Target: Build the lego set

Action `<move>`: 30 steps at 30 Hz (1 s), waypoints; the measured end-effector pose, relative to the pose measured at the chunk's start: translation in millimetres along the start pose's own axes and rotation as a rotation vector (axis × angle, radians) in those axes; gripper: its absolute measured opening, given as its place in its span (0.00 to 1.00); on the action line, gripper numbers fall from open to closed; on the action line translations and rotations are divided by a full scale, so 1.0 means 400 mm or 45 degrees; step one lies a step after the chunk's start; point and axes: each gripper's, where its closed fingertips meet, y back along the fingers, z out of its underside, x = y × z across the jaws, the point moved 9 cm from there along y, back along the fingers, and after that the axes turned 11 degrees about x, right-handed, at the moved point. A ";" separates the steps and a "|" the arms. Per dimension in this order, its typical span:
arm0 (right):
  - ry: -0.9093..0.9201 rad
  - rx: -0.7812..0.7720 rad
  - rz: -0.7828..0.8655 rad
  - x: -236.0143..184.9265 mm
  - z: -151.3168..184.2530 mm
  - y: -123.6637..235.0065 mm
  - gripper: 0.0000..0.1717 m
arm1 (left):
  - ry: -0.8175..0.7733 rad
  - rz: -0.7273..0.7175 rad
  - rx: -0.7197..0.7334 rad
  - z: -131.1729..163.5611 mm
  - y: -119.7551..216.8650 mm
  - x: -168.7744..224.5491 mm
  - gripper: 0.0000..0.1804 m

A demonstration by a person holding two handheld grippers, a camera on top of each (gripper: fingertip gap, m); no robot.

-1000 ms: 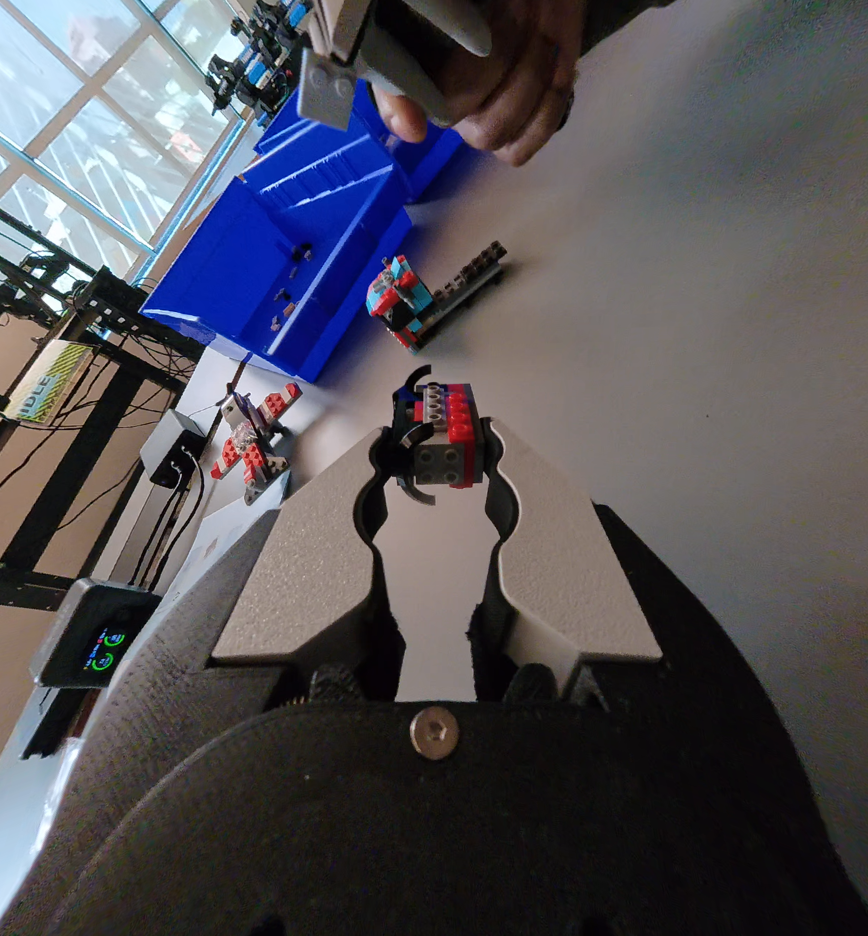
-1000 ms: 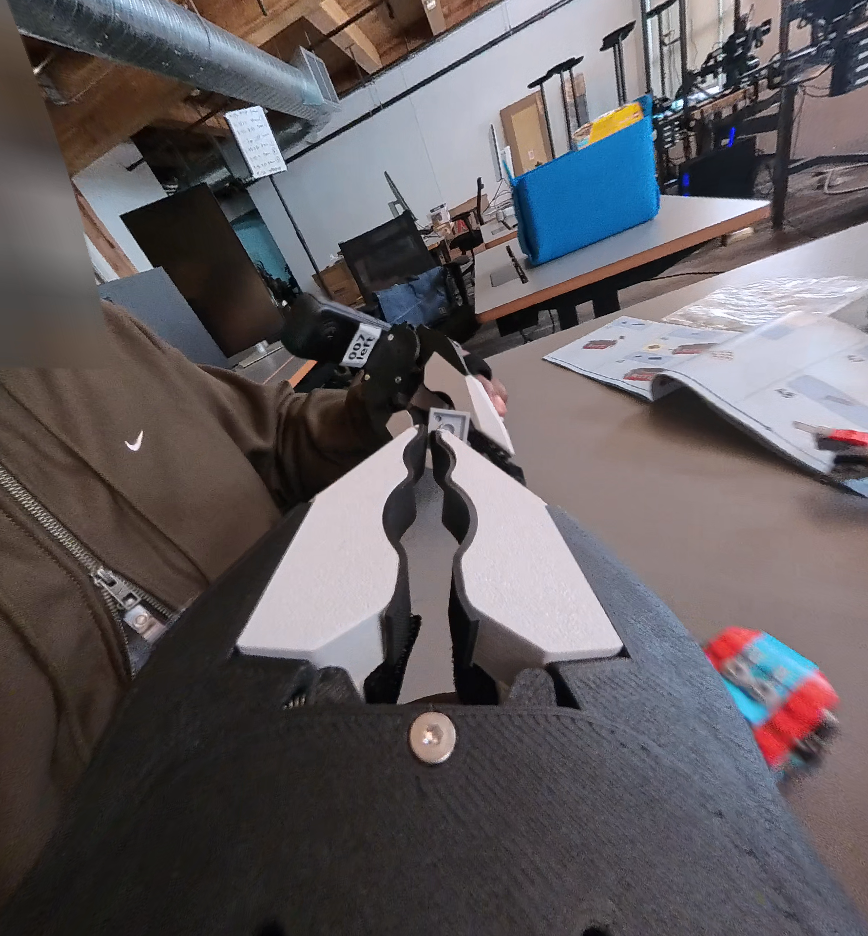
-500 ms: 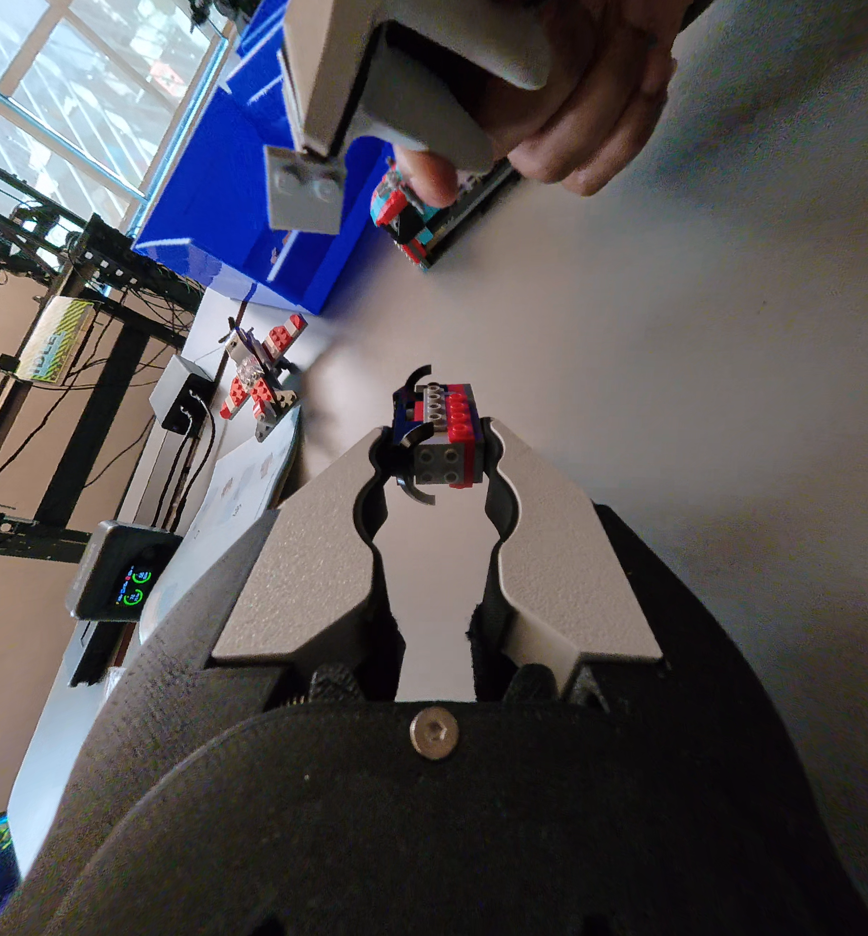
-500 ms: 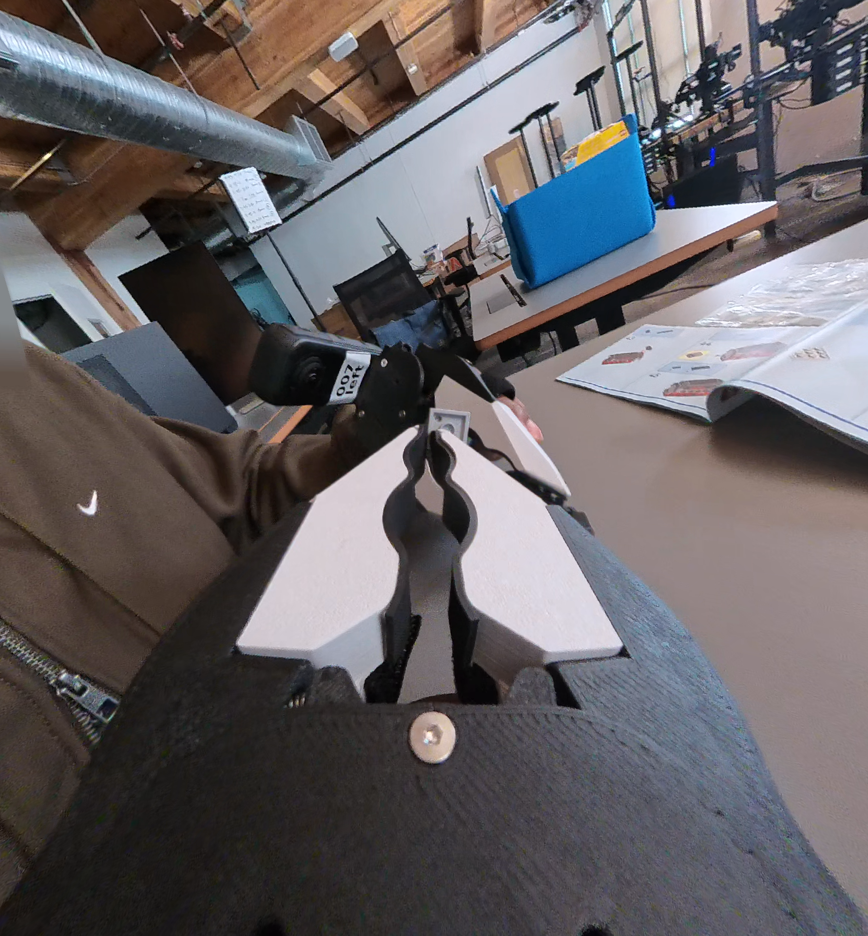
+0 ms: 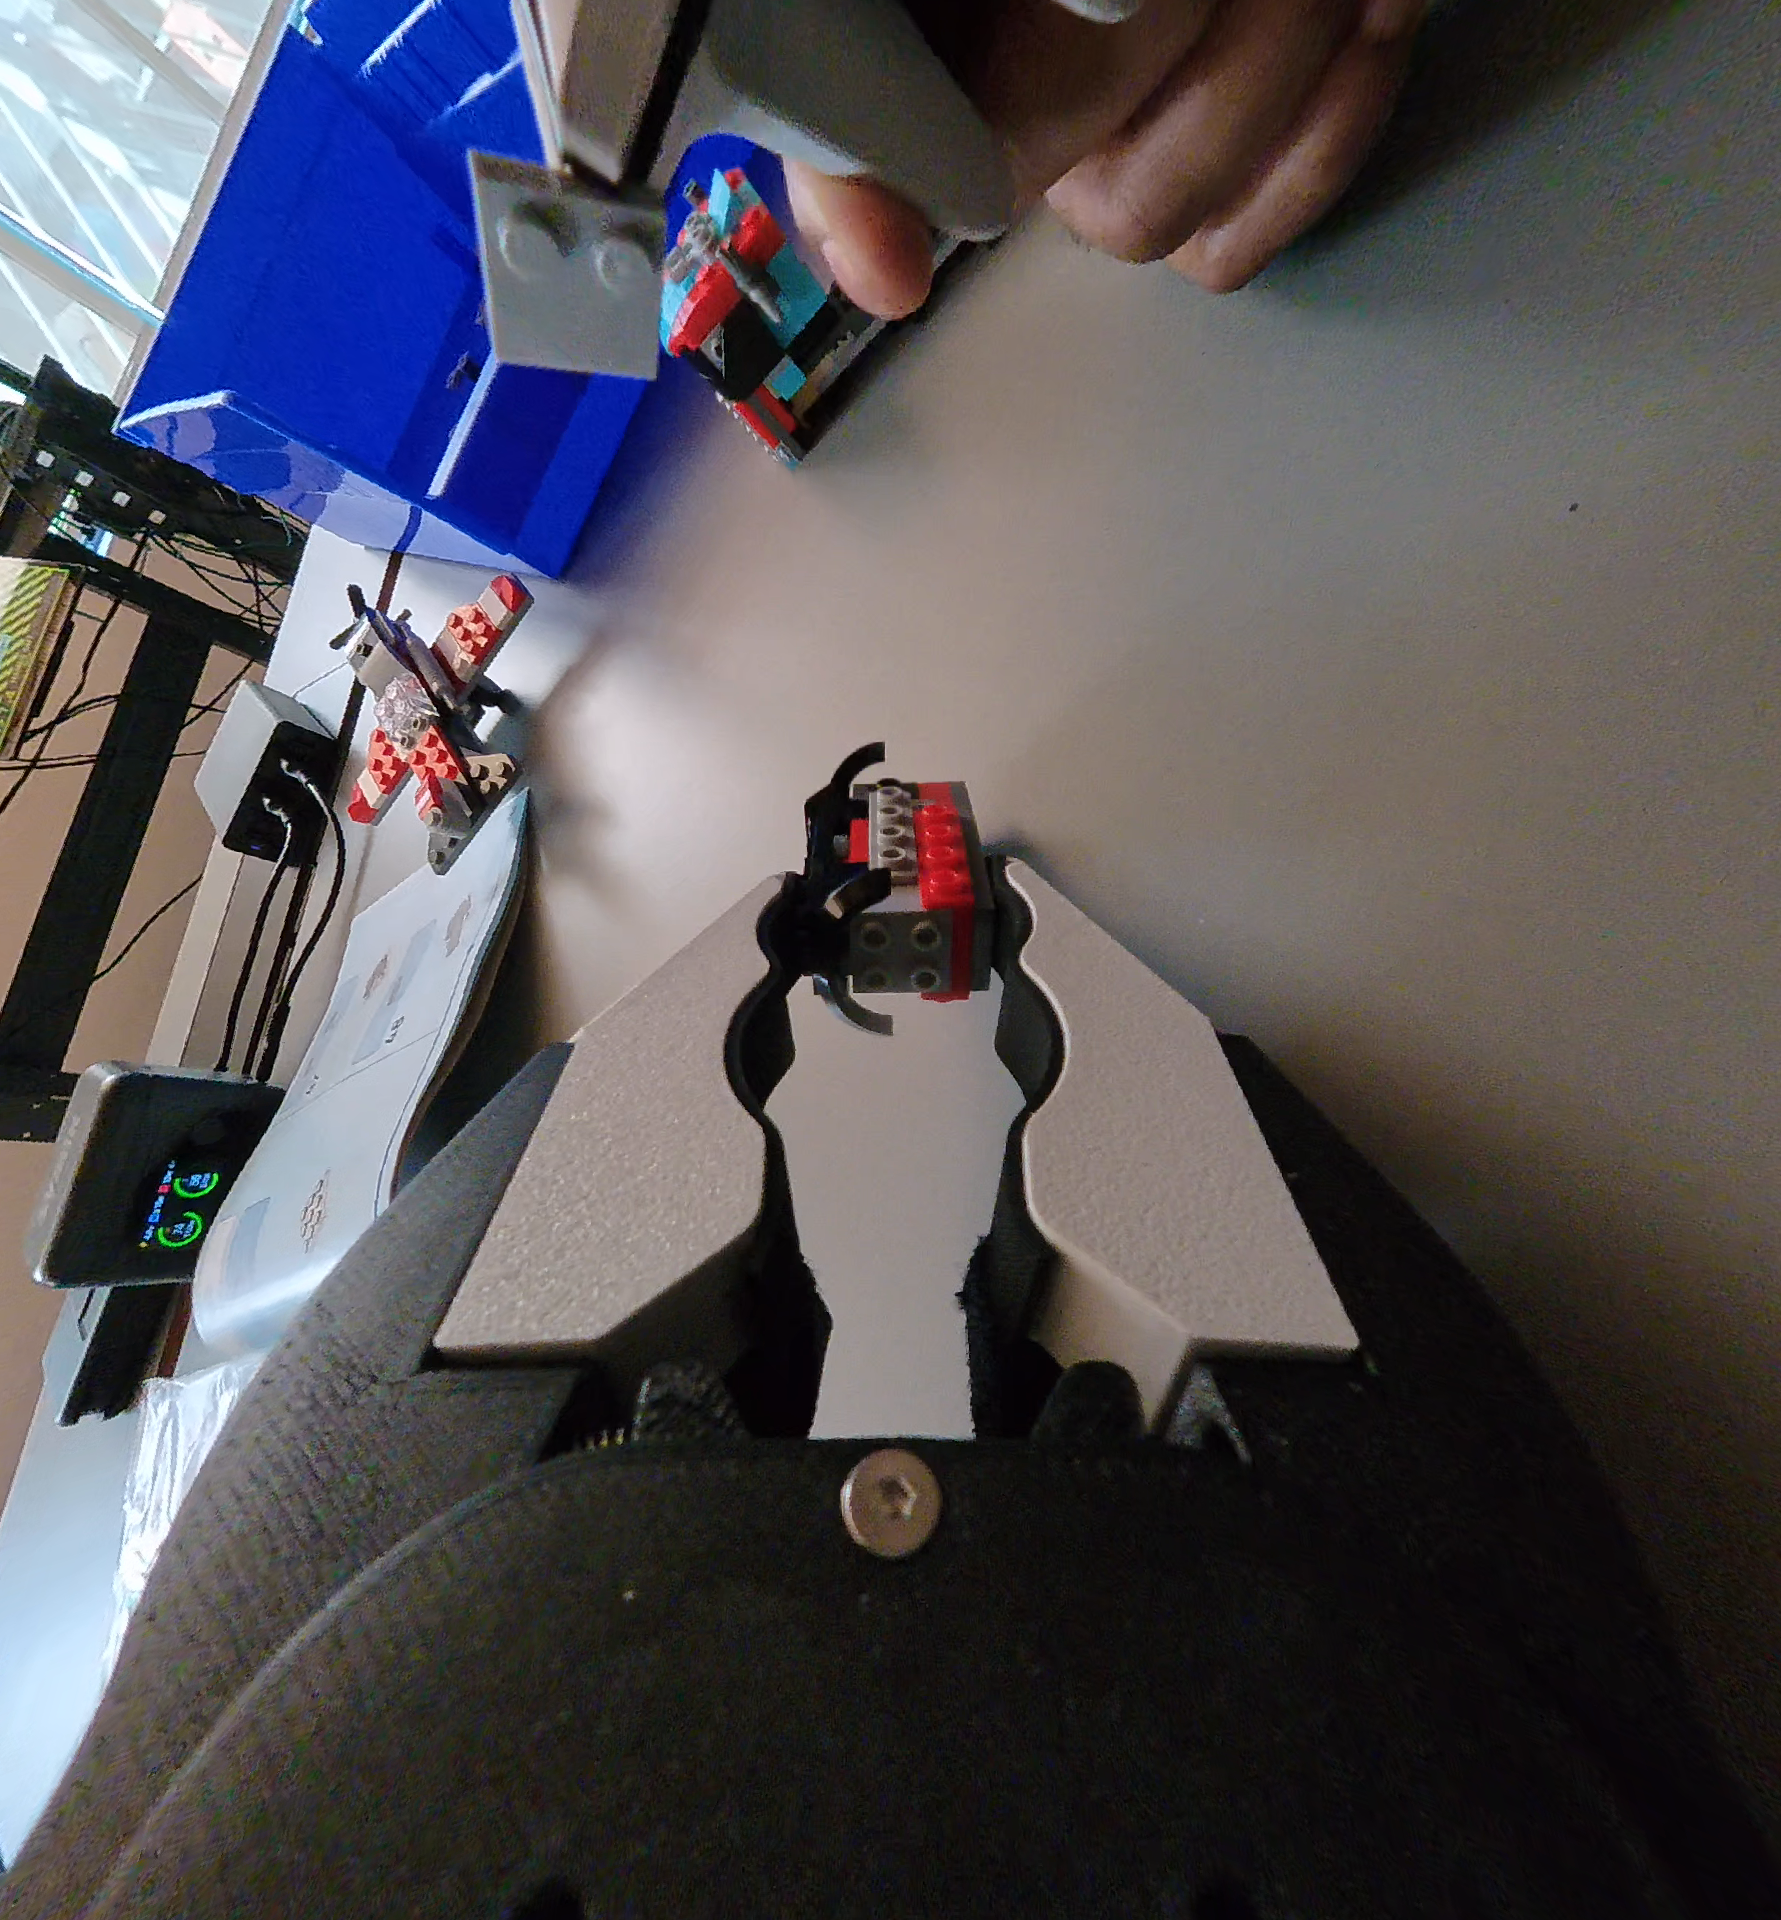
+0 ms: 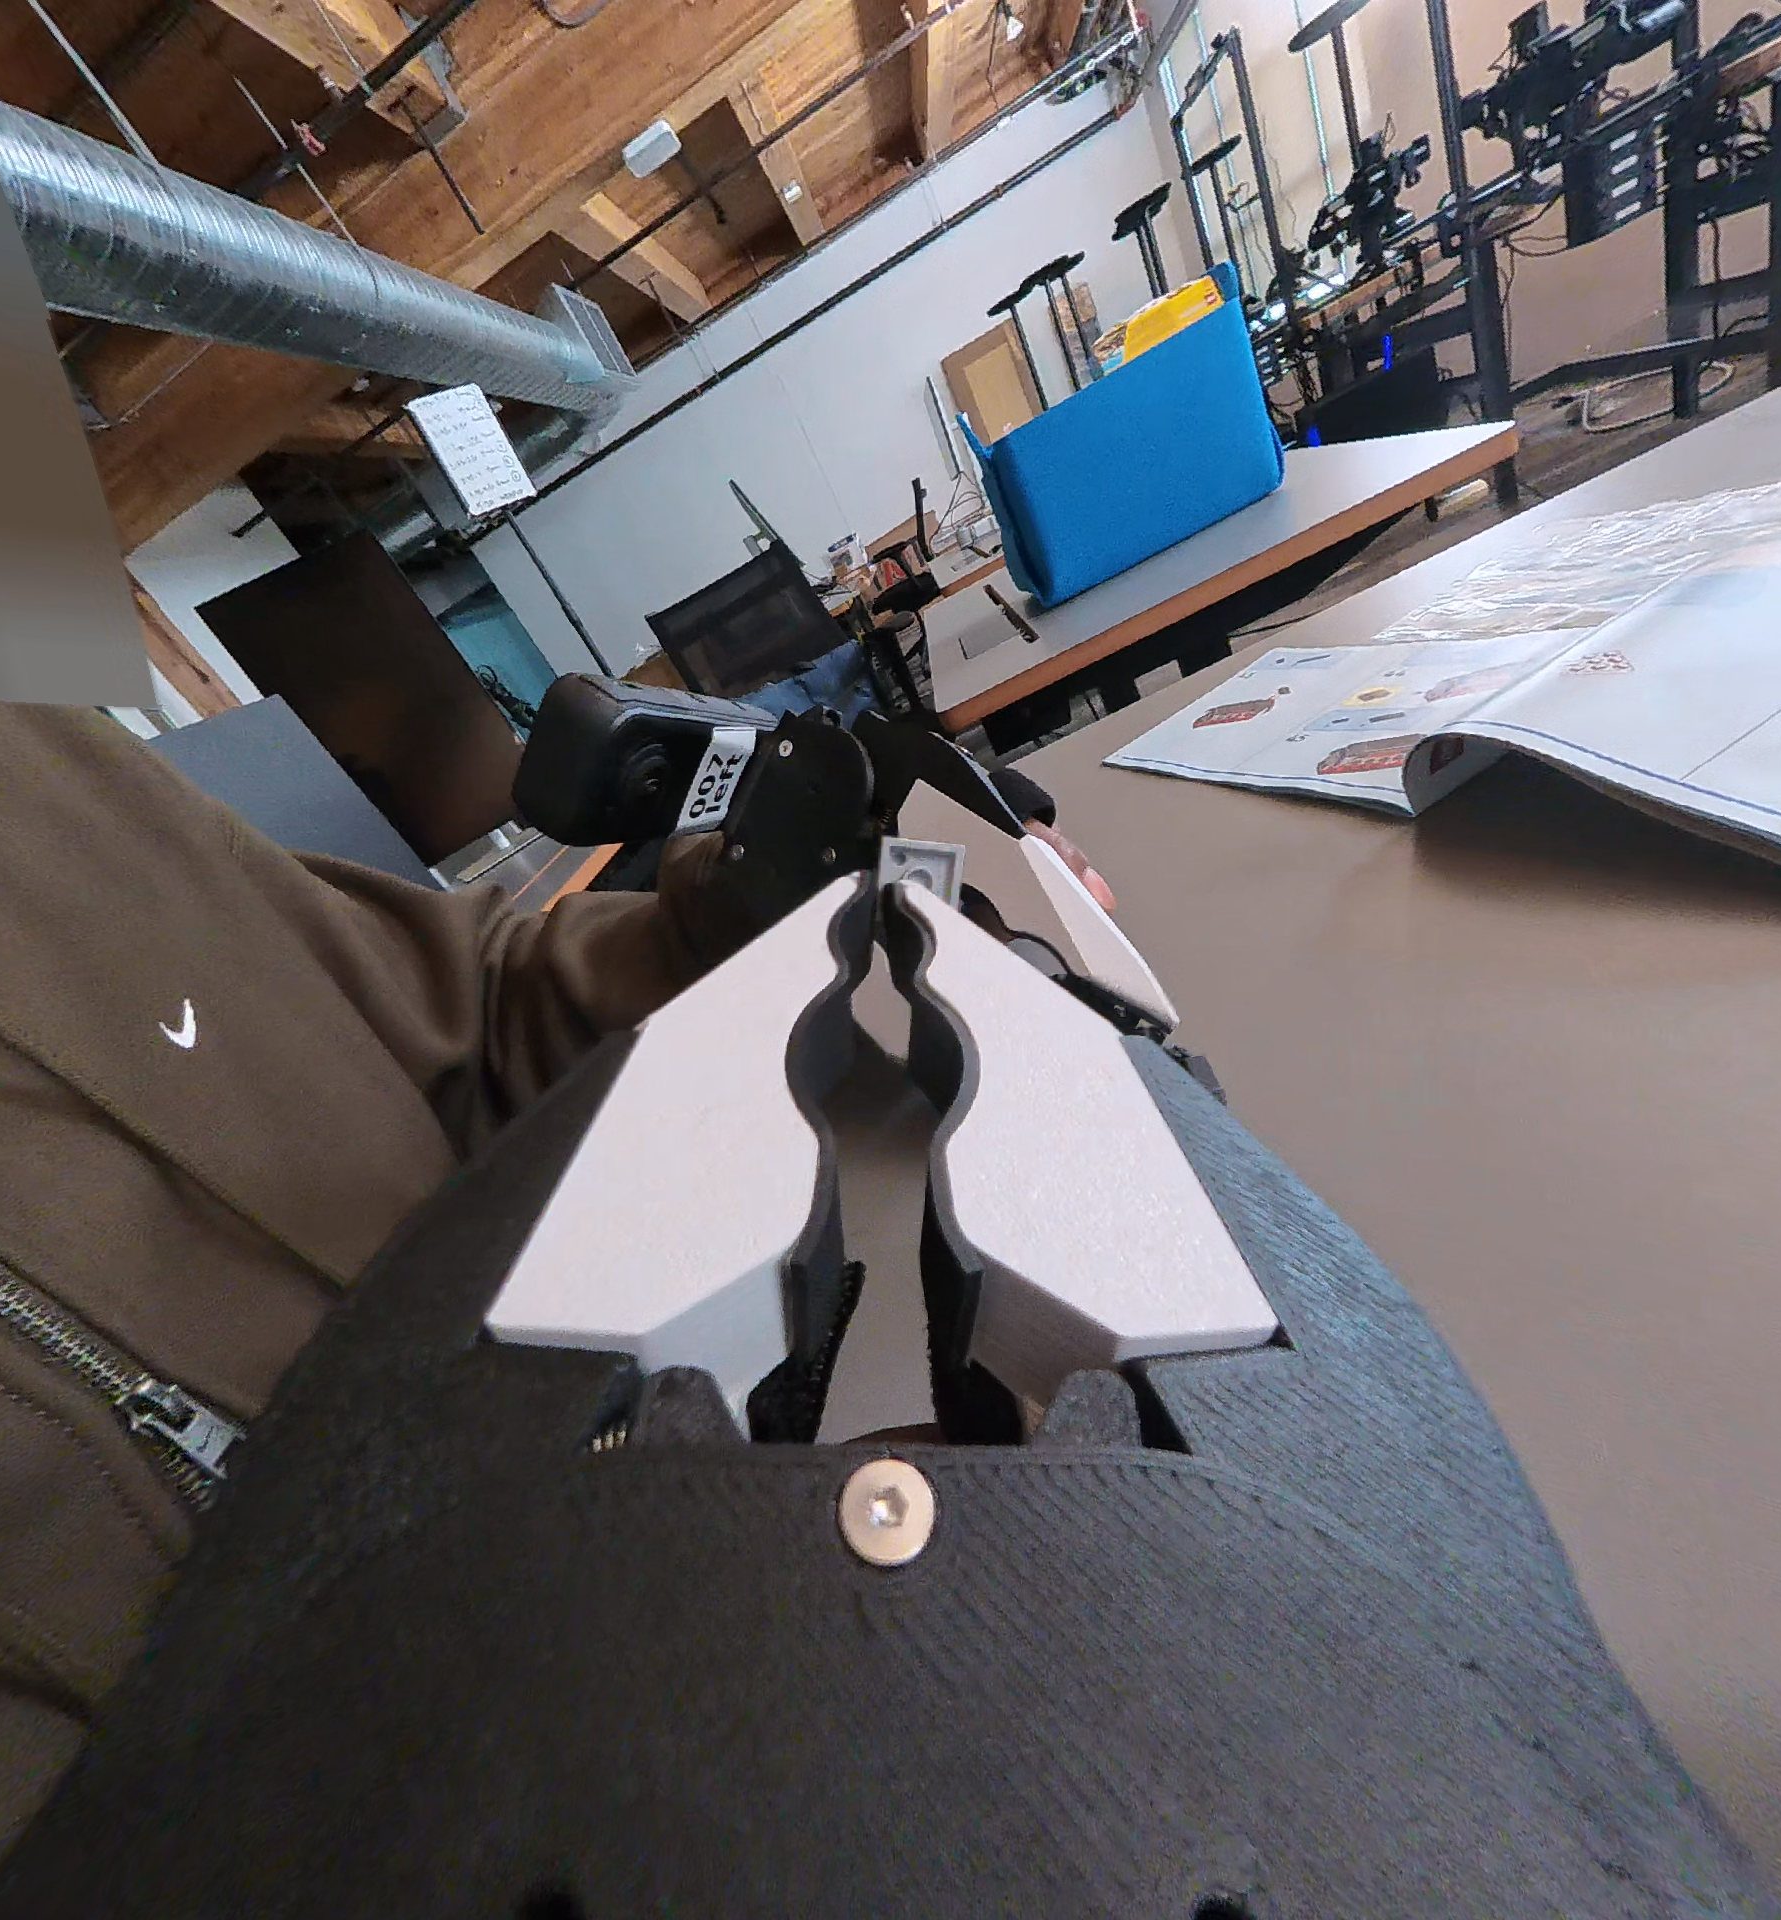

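Note:
My left gripper is shut on a small brick assembly of red, grey and black parts with black curved pieces on its left side, held above the grey table. My right gripper is shut on a flat grey plate that sticks out past the fingertips. In the left wrist view the right gripper hangs at the top with the grey plate below its tips, held by a hand. In the right wrist view the left gripper lies just beyond the plate.
A blue bin stands at the far left. A red, teal and black brick model sits beside it. A red and white brick plane rests near an open instruction booklet. A small screen device lies at the left edge. Tip to tip, the grippers are about 10 cm apart. To the small screen device: left tips about 30 cm, right tips about 35 cm.
The right gripper with the grey plate has come closer to the left gripper and lower in the left wrist view. The left gripper keeps its hold on the brick assembly unchanged.

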 end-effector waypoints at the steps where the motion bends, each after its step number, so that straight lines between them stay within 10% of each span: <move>1: 0.003 0.003 0.002 0.001 0.000 0.001 0.01 | 0.002 0.003 0.003 0.000 -0.001 0.001 0.20; 30: 0.058 0.091 0.047 -0.014 -0.019 0.009 0.01 | 0.204 0.014 0.222 -0.024 0.021 -0.018 0.25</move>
